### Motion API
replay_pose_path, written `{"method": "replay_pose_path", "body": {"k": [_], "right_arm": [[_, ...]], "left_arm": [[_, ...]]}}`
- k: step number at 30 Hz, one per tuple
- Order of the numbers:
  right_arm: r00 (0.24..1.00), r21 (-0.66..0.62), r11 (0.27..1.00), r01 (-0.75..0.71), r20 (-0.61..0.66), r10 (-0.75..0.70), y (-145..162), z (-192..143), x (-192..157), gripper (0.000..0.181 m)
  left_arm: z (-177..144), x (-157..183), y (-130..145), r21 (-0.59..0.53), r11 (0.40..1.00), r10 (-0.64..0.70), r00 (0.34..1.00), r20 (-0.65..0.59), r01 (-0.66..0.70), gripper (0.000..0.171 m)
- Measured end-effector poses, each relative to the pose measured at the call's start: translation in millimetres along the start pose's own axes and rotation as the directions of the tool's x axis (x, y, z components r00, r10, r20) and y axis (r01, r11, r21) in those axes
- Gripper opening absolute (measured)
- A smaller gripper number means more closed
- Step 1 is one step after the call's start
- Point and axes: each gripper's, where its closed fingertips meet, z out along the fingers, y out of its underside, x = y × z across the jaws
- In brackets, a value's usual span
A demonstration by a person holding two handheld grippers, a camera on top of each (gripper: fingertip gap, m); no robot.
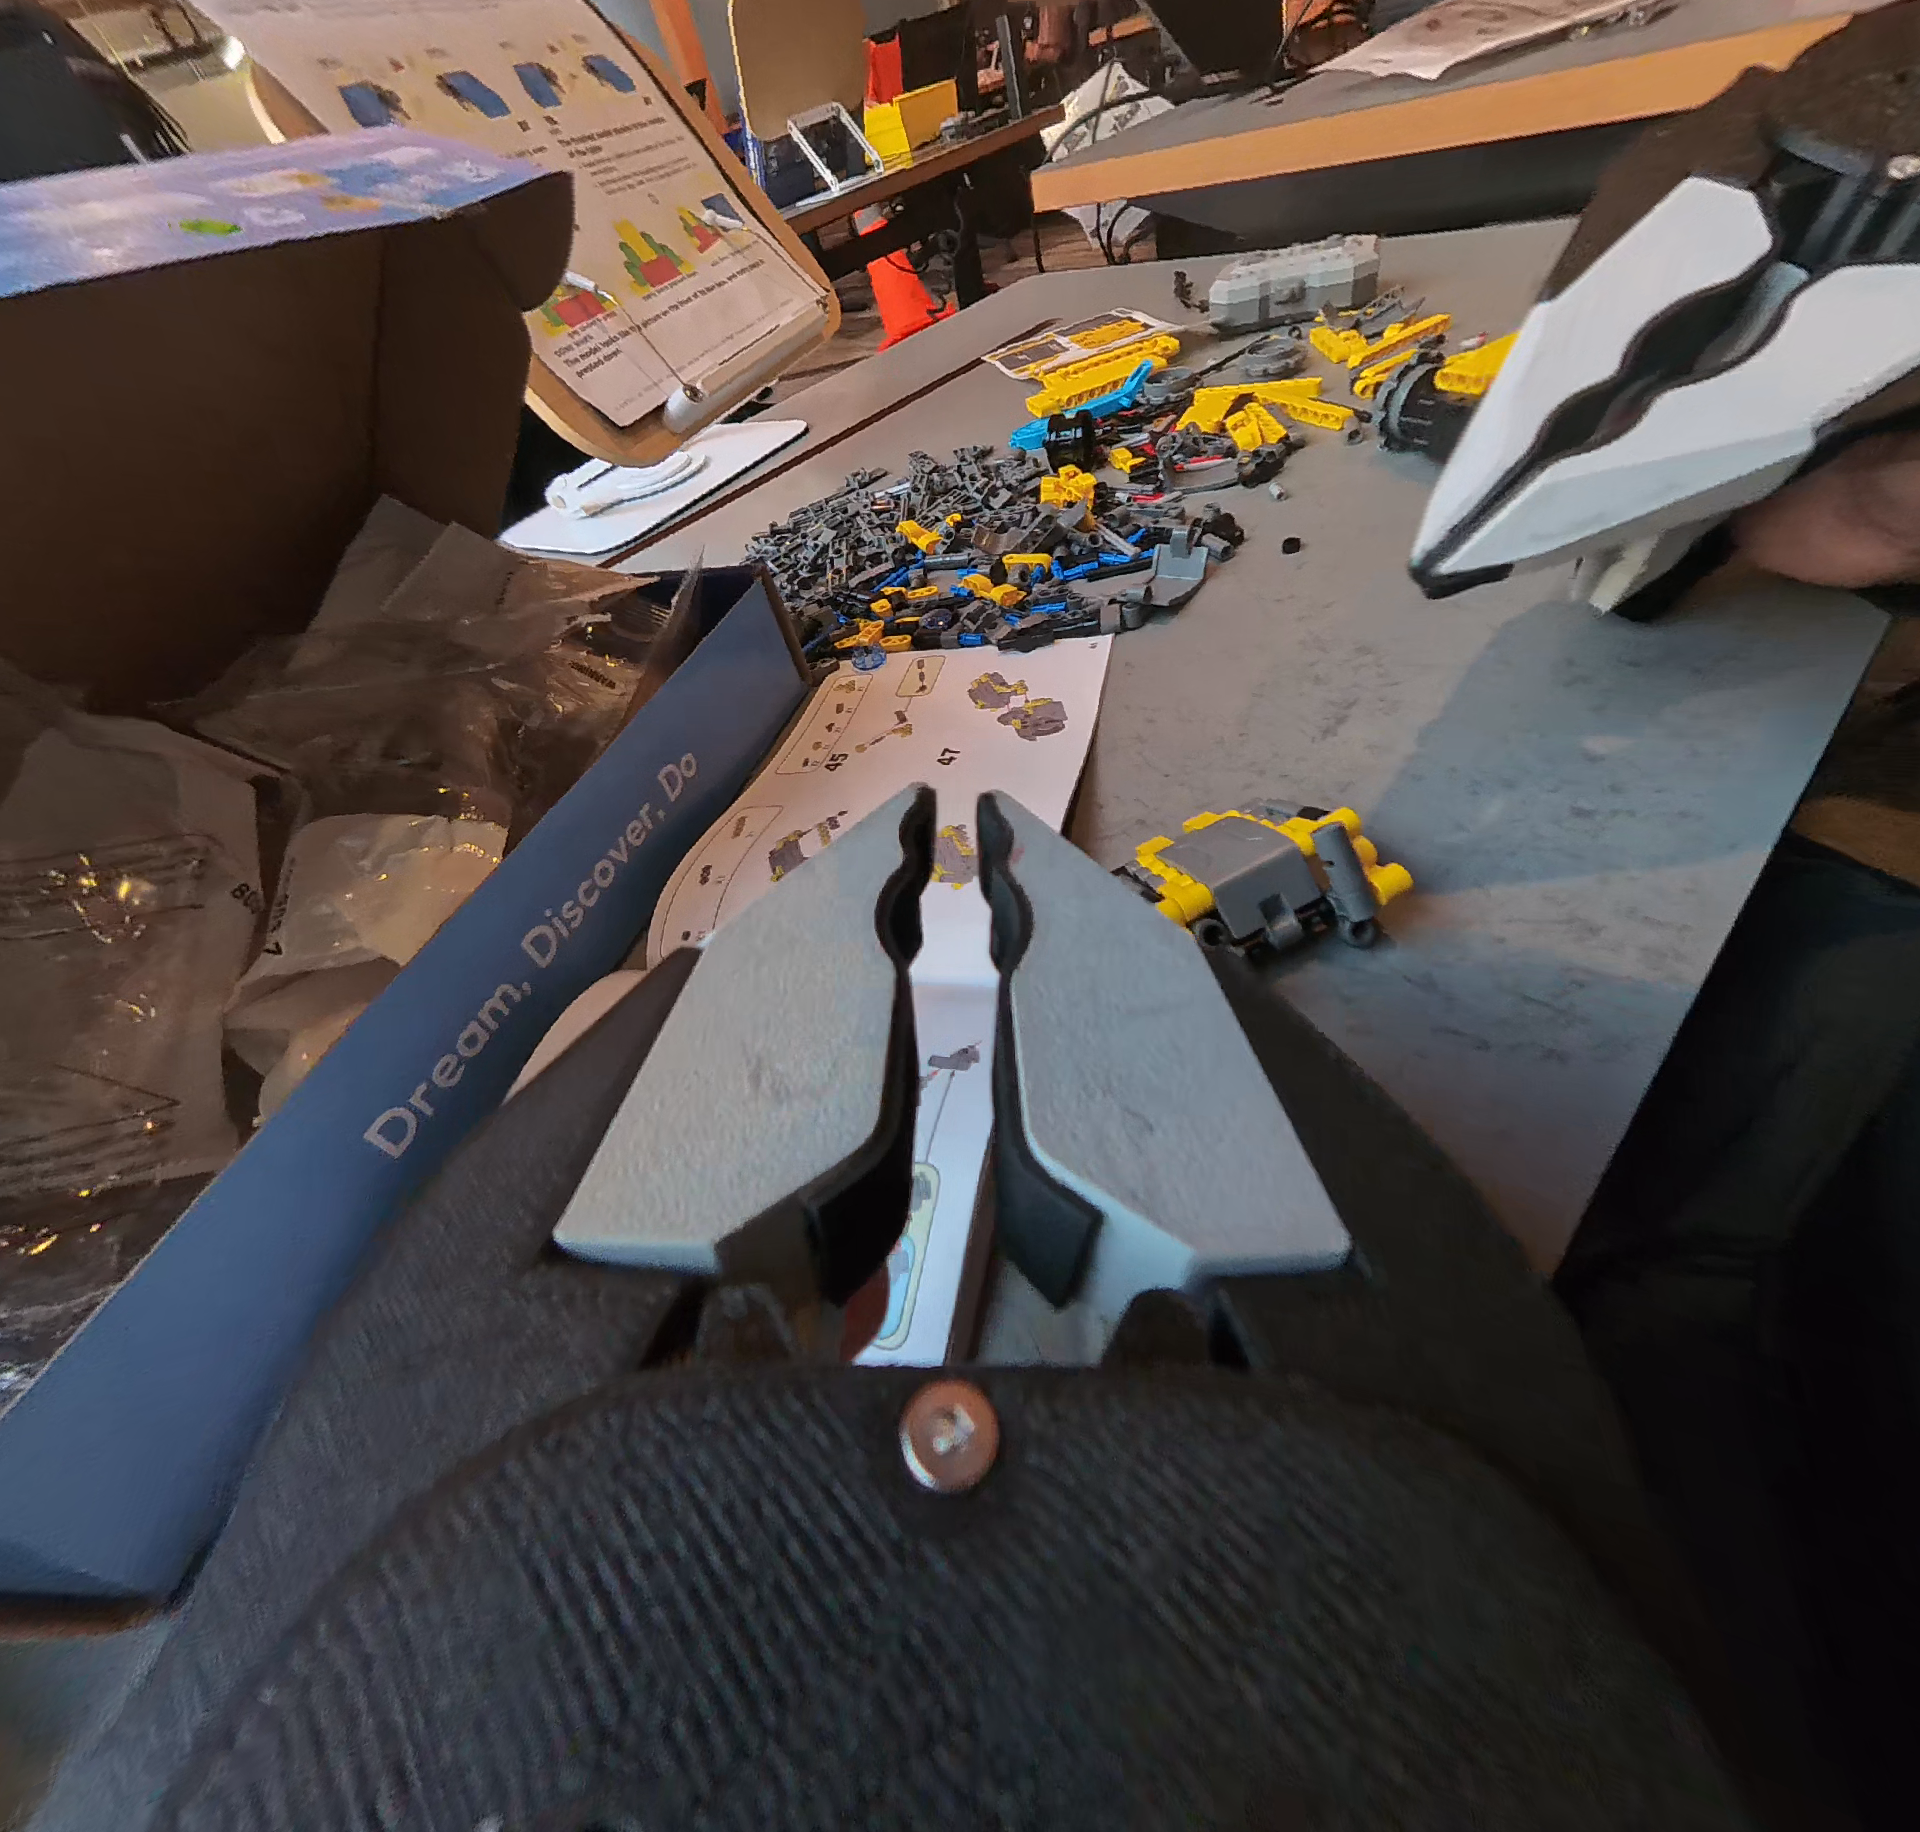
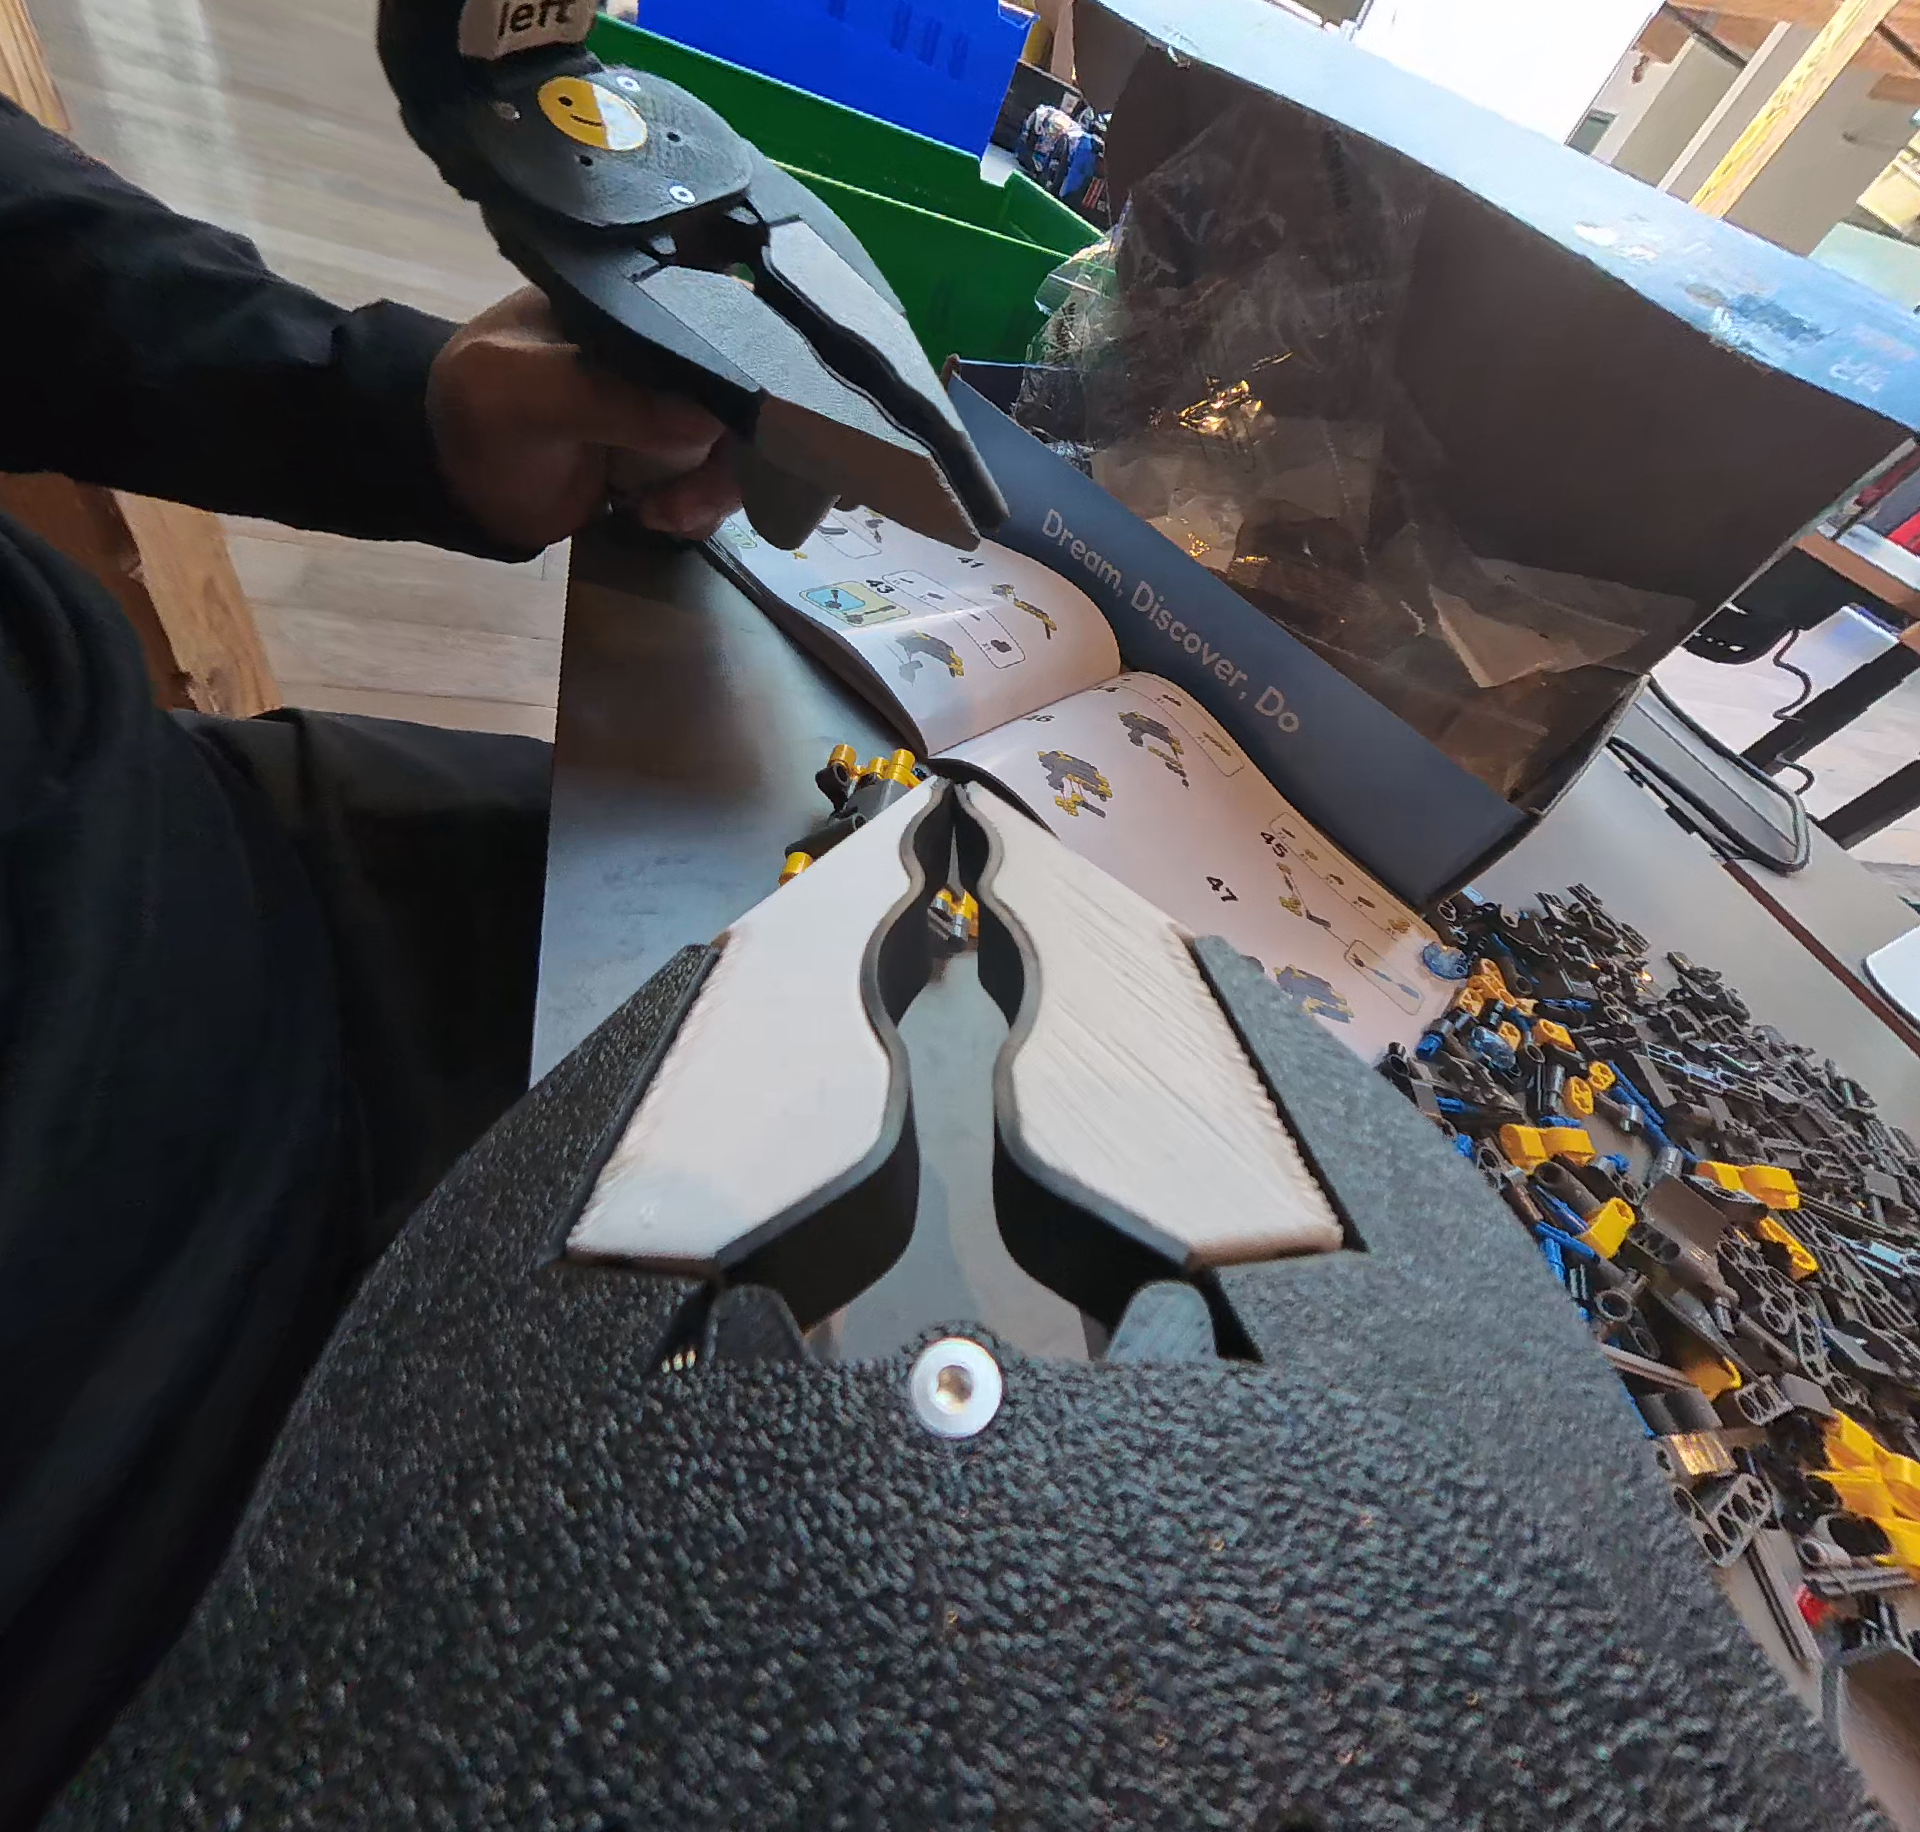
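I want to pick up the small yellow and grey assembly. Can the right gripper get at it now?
Probably yes. The right gripper points at the yellow and grey assembly, which lies alone on bare table beside the booklet.

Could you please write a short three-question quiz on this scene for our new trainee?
1. True or false: the left gripper hovers over the open instruction booklet.
2. The small yellow and grey assembly lies: A) inside the cardboard box, B) on the grey table beside the booklet, C) between the right gripper's fingers.
3. Fill in: the pile of loose parts lies just beyond the booklet's far ____.

Key: 1 true. 2 B; the right gripper is nearly closed and holds nothing. 3 edge.
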Motion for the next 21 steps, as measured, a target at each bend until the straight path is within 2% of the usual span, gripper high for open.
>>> {"method": "replay_pose_path", "body": {"k": [2, 3, 16, 21], "right_arm": [[1.0, 0.006, 1.0, 0.005, 0.002, -0.005, -1, -1, -1, 0.0], [1.0, 0.006, 1.0, 0.007, 0.0, -0.007, -2, -2, -1, 0.0], [0.998, 0.036, 0.999, -0.018, -0.066, 0.02, -6, -9, 11, 0.0], [0.997, 0.01, 0.999, -0.046, -0.069, 0.047, 0, -6, 13, 0.0]], "left_arm": [[0, -3, 0, 0.001, 1.0, -0.03, 1.0, -0.002, 0.03, 0.01], [0, -5, 0, 0.002, 0.999, -0.036, 0.999, 0.007, 0.036, 0.018], [-1, -3, -2, 0.013, 1.0, -0.026, 1.0, -0.002, 0.026, 0.022], [2, 11, 3, -0.028, 0.999, -0.03, 0.995, -0.091, 0.028, 0.026]]}}
